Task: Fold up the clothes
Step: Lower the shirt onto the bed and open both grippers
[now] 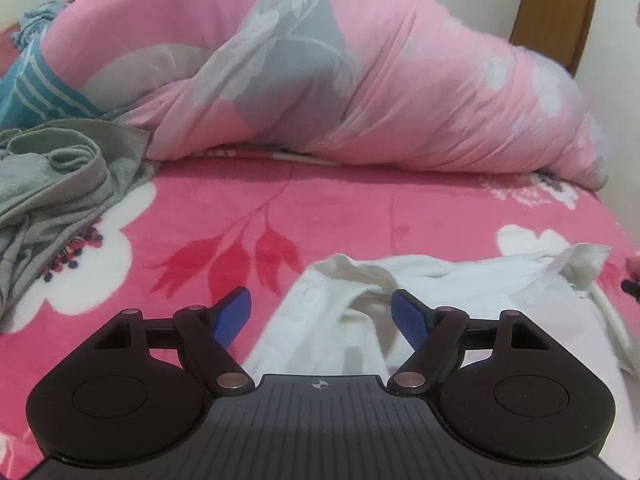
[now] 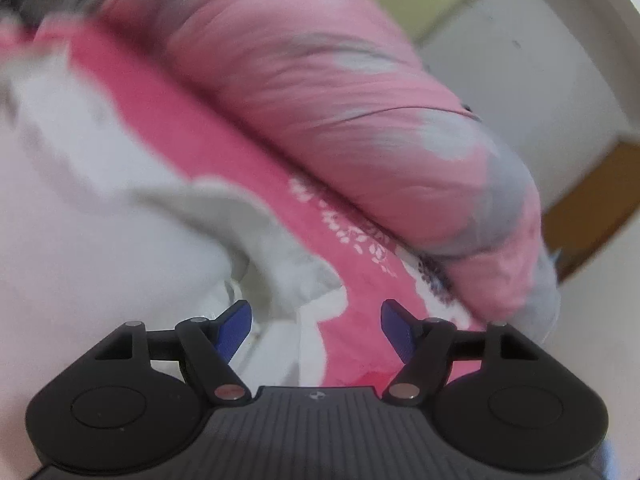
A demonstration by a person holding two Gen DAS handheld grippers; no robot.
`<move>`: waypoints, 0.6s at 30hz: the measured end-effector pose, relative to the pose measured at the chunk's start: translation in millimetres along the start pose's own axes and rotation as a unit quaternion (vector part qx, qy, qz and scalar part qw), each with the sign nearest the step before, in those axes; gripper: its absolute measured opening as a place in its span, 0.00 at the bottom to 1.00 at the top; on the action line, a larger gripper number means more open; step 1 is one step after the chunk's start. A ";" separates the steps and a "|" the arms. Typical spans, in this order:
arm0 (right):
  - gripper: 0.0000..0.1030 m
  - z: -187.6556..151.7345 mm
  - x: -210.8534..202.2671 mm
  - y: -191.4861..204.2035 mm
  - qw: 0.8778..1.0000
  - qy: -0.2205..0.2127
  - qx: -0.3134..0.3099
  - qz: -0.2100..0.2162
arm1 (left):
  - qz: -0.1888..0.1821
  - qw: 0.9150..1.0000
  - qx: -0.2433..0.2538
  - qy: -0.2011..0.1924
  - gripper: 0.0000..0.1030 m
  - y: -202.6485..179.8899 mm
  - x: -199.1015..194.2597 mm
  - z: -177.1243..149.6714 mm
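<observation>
A white garment (image 1: 332, 332) lies crumpled on the pink flowered bedspread (image 1: 340, 208). My left gripper (image 1: 322, 300) hangs just above its near left corner, jaws wide apart, with cloth showing between the blue pads but not pinched. In the blurred right wrist view the same white garment (image 2: 120, 220) fills the left side. My right gripper (image 2: 316, 312) stands open over its right edge, where a grey-white flap (image 2: 280, 264) meets the bedspread (image 2: 360, 280). Neither gripper holds anything.
A rolled pink and grey duvet (image 1: 400, 80) runs along the far side of the bed. A grey garment (image 1: 52, 176) lies heaped at the left, a teal striped cloth (image 1: 36, 84) behind it. A wooden bed frame (image 1: 556, 8) and white wall stand at the right.
</observation>
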State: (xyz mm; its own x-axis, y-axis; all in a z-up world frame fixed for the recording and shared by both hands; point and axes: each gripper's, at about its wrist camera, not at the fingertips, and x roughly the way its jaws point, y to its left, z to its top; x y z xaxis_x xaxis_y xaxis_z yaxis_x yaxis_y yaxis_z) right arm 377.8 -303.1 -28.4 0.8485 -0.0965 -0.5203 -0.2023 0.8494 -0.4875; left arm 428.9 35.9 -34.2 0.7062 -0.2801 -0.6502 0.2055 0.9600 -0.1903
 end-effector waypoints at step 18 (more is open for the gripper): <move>0.09 3.4 106.9 -35.7 0.834 0.109 0.486 0.236 | -0.054 0.996 -0.020 0.074 0.00 -35.4 73.8 -16.0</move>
State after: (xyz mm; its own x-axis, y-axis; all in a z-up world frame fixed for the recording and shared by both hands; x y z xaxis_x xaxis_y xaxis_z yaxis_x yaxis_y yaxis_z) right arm 477.3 -342.0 -64.2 0.6563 0.3657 -0.6599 0.0937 0.8284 0.5522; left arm 463.0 -18.8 -87.2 0.5726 -0.3824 -0.7252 0.2458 0.9239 -0.2931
